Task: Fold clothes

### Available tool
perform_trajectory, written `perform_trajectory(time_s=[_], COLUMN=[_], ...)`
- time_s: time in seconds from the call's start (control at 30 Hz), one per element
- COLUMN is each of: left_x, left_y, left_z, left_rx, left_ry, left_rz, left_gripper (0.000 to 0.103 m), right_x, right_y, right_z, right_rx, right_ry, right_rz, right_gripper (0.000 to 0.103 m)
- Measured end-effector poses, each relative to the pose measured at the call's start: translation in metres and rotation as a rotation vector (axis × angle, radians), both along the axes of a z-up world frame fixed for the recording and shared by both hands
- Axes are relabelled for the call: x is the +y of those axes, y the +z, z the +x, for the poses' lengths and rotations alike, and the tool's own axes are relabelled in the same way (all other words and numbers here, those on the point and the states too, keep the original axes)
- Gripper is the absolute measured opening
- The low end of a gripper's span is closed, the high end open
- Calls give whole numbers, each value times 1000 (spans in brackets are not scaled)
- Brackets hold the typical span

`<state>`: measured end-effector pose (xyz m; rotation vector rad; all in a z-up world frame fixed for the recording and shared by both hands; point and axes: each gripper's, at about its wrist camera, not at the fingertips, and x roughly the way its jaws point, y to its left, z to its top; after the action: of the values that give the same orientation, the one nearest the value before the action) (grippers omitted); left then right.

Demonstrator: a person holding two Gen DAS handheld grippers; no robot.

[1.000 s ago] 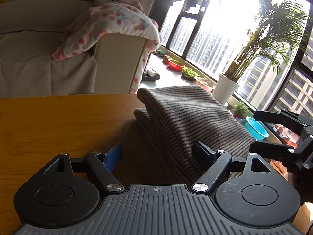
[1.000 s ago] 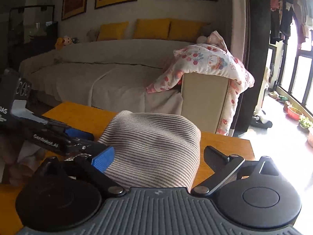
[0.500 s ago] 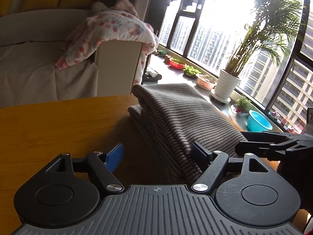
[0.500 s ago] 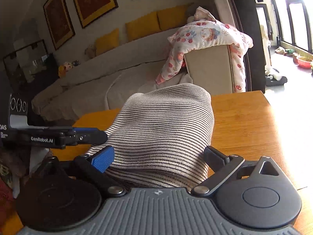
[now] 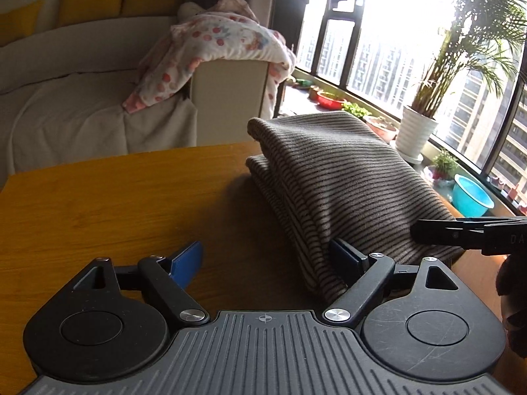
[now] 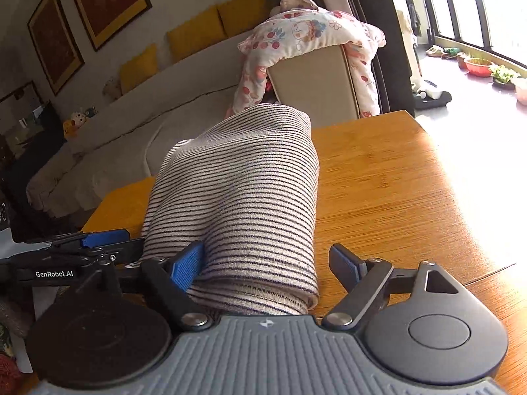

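Observation:
A folded striped knit garment (image 5: 332, 177) lies on the wooden table (image 5: 108, 197); it also shows in the right wrist view (image 6: 243, 204). My left gripper (image 5: 266, 263) is open at the garment's near left edge, its right finger against the cloth. My right gripper (image 6: 266, 263) is open, its fingers either side of the garment's near end. The left gripper shows in the right wrist view (image 6: 82, 250) at the left. The right gripper's fingers show in the left wrist view (image 5: 461, 230) at the right.
A sofa (image 5: 82, 98) with a floral blanket (image 5: 217, 49) stands beyond the table's far edge. Windows, a potted palm (image 5: 418, 131) and bowls lie to the right. The table's right edge (image 6: 461, 197) is in sunlight.
Both grippers have dropped lower towards the table and the garment has settled flatter. The right gripper's fingers now sit level beside the cloth in the left wrist view.

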<state>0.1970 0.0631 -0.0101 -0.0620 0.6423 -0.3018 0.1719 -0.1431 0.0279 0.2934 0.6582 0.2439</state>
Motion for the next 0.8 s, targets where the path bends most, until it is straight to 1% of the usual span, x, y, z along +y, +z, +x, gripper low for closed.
perform_trajectory(time_s=[0.03,0.1,0.13,0.17,0.2,0.27,0.33,0.43,0.5,0.53,0.6,0.63,0.67,0.73,0.8], left_x=[1,1,1,0,-2,-7,-14,-28,-37,-40,-43,-46,-50,-58,-63], left_y=[1,5,9,12,15,18,18,14,11,9,3,0,-3,-8,-10], left_z=[-4,-14,-23,-31,-42,-67,-91,-118,-127,-130,-133,-134,-136,-138,-139], left_rx=[-8,-18,-25,-31,-35,-41,-37,-23,15,43,104,113,106,96,89], left_ry=[12,40,54,65,71,79,81,117,144,156,166,173,183,204,215], left_rz=[-4,-10,-13,-14,-10,-1,10,41,66,67,42,51,77,134,167], left_gripper=[90,89,89,90,94,97,103,103,103,103,103,103,103,103,103], right_x=[1,3,3,2,1,-3,-6,-7,-6,-4,-2,-1,0,0,1], right_y=[2,5,7,8,9,11,12,13,12,12,7,4,1,-3,-7], right_z=[-4,-16,-23,-31,-40,-57,-77,-101,-112,-115,-116,-117,-118,-119,-119], right_rx=[-6,-21,-27,-32,-37,-47,-60,-74,-64,-42,14,42,57,71,70], right_ry=[-11,-21,-19,-20,-24,-35,-59,-110,-116,-109,-108,-109,-115,-133,-136], right_rz=[-7,-40,-57,-74,-87,-102,-120,-151,-168,-181,-199,-207,-210,-212,-243], right_gripper=[88,101,103,103,103,103,103,103,103,103,103,103,103,103,103])
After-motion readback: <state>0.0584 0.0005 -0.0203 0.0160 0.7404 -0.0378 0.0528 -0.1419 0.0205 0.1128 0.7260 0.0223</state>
